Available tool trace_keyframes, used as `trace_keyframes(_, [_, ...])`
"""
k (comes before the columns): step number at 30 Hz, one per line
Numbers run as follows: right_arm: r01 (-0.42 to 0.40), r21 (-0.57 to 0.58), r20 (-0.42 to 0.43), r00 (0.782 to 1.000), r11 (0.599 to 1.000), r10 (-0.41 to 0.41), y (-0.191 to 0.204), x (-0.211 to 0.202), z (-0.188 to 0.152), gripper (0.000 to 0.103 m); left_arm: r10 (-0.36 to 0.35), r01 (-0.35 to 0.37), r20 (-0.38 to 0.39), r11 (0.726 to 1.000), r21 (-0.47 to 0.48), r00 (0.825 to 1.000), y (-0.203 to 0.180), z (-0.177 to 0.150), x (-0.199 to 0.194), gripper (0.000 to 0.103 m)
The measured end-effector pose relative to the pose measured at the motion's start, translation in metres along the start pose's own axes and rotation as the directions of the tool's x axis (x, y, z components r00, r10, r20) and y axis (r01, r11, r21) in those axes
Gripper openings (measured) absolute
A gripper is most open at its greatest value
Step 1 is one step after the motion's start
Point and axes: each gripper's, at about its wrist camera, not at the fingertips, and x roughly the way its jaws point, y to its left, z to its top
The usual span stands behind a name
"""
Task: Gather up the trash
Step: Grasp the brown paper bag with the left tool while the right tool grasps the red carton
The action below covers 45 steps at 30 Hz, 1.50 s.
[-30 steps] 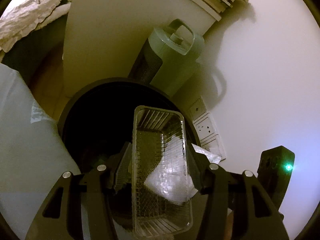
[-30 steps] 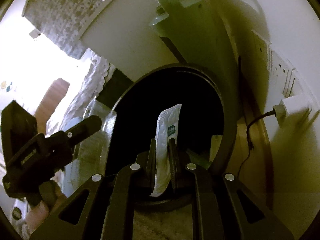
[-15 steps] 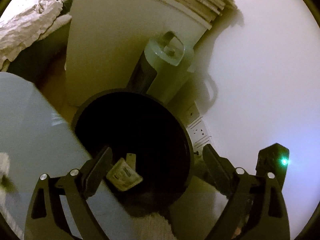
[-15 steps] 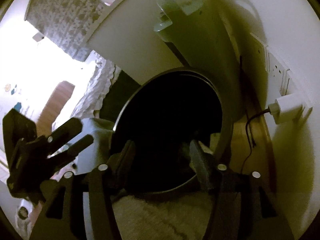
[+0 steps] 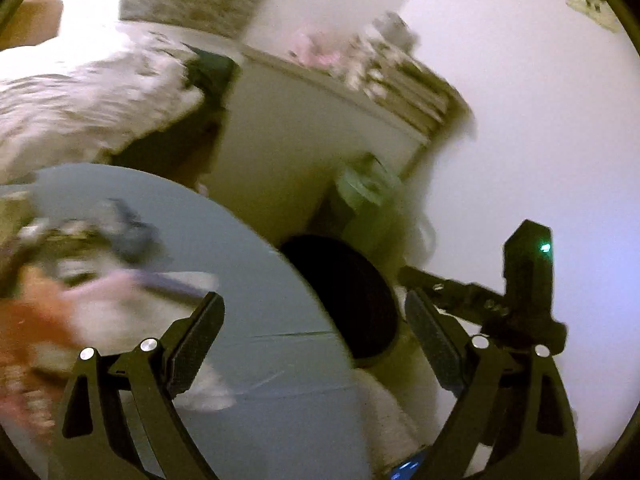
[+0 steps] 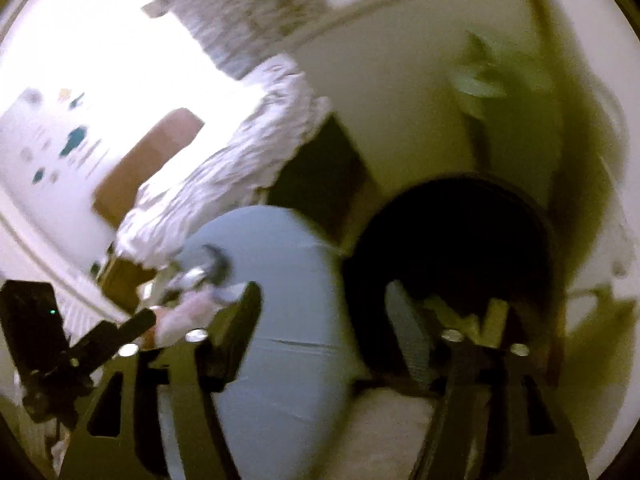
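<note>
With both claws empty — the left claw [image 5: 312,344] spread wide, the right claw [image 6: 320,332] with jaws opening — above the black bin [image 6: 452,248], steer next to the blurred trash pile [image 5: 60,280] on the blue bench [image 5: 264,300] and slow before gripping.

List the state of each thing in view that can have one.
Left tongs: open, nothing between the jaws.
Right tongs: opening, nothing between the jaws.
Bin: upright, uncovered, some trash inside.
Table: blurred clutter lying on it.
Green heater: upright beside the bin.
</note>
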Motion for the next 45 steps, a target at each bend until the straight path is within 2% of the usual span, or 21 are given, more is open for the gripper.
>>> trace_keyframes(4, [-0.086, -0.153, -0.069, 0.995, 0.984, 0.076, 0.068, 0.019, 0.004, 0.069, 0.126, -0.117, 0.061, 0.985, -0.130, 0.990, 0.066, 0.000, -0.055, 0.091])
trace_keyframes(6, [-0.124, -0.257, -0.113, 0.989, 0.958, 0.097, 0.109, 0.032, 0.000, 0.069, 0.188, -0.169, 0.085, 0.968, -0.186, 0.979, 0.096, -0.001, -0.074, 0.091])
trace_keyframes(8, [-0.158, -0.342, -0.156, 0.982, 0.926, 0.110, 0.142, 0.044, -0.006, 0.069, 0.276, -0.244, 0.097, 0.935, -0.257, 0.956, 0.139, -0.002, -0.099, 0.091])
trace_keyframes(9, [-0.158, -0.342, -0.156, 0.982, 0.926, 0.110, 0.142, 0.044, -0.006, 0.069, 0.307, -0.270, 0.095, 0.920, -0.284, 0.947, 0.155, -0.002, -0.106, 0.091])
trace_keyframes(11, [-0.190, -0.413, -0.197, 0.973, 0.891, 0.116, 0.172, 0.056, -0.014, 0.069, 0.369, -0.324, 0.084, 0.888, -0.327, 0.926, 0.194, -0.001, -0.116, 0.091])
trace_keyframes(13, [-0.211, -0.485, -0.226, 0.968, 0.849, 0.111, 0.197, 0.068, -0.024, 0.069, 0.408, -0.371, 0.046, 0.867, -0.333, 0.912, 0.222, 0.003, -0.114, 0.090])
trace_keyframes(15, [-0.219, -0.566, -0.251, 0.964, 0.795, 0.087, 0.221, 0.084, -0.036, 0.069, 0.410, -0.382, 0.013, 0.861, -0.336, 0.912, 0.240, 0.007, -0.105, 0.090])
trace_keyframes(16, [-0.218, -0.603, -0.264, 0.962, 0.767, 0.066, 0.230, 0.092, -0.042, 0.069, 0.403, -0.382, -0.006, 0.863, -0.332, 0.915, 0.249, 0.010, -0.099, 0.090])
trace_keyframes(18, [-0.213, -0.656, -0.280, 0.959, 0.724, 0.028, 0.244, 0.108, -0.051, 0.069, 0.412, -0.401, -0.031, 0.865, -0.302, 0.911, 0.258, 0.012, -0.090, 0.090])
trace_keyframes(22, [-0.217, -0.710, -0.291, 0.957, 0.670, 0.001, 0.258, 0.132, -0.064, 0.068, 0.437, -0.438, -0.060, 0.868, -0.234, 0.898, 0.270, 0.013, -0.076, 0.090])
trace_keyframes(24, [-0.208, -0.729, -0.289, 0.957, 0.652, -0.017, 0.262, 0.139, -0.068, 0.061, 0.456, -0.459, -0.063, 0.864, -0.210, 0.888, 0.277, 0.015, -0.071, 0.090])
trace_keyframes(26, [-0.215, -0.738, -0.292, 0.956, 0.640, -0.016, 0.268, 0.146, -0.071, 0.049, 0.469, -0.474, -0.071, 0.860, -0.192, 0.880, 0.281, 0.016, -0.066, 0.090])
trace_keyframes(30, [-0.213, -0.740, -0.284, 0.959, 0.638, -0.009, 0.270, 0.150, -0.075, 0.044, 0.479, -0.491, -0.105, 0.855, -0.168, 0.871, 0.288, 0.022, -0.053, 0.089])
trace_keyframes(32, [-0.216, -0.735, -0.286, 0.958, 0.643, -0.004, 0.269, 0.149, -0.077, 0.041, 0.484, -0.497, -0.118, 0.856, -0.140, 0.867, 0.287, 0.023, -0.049, 0.077])
trace_keyframes(33, [-0.226, -0.722, -0.291, 0.957, 0.654, 0.010, 0.267, 0.146, -0.076, 0.041, 0.480, -0.493, -0.121, 0.861, -0.126, 0.869, 0.286, 0.023, -0.048, 0.065])
trace_keyframes(34, [-0.234, -0.711, -0.295, 0.955, 0.663, 0.020, 0.267, 0.145, -0.075, 0.041, 0.455, -0.470, -0.128, 0.873, -0.129, 0.881, 0.287, 0.021, -0.047, 0.056])
trace_keyframes(40, [-0.309, -0.564, -0.306, 0.939, 0.766, 0.154, 0.254, 0.112, -0.057, 0.039, 0.413, -0.426, -0.113, 0.893, -0.144, 0.904, 0.284, 0.005, -0.059, 0.047])
trace_keyframes(45, [-0.341, -0.448, -0.284, 0.931, 0.827, 0.230, 0.237, 0.083, -0.043, 0.039, 0.398, -0.403, -0.062, 0.898, -0.176, 0.915, 0.270, -0.005, -0.085, 0.047])
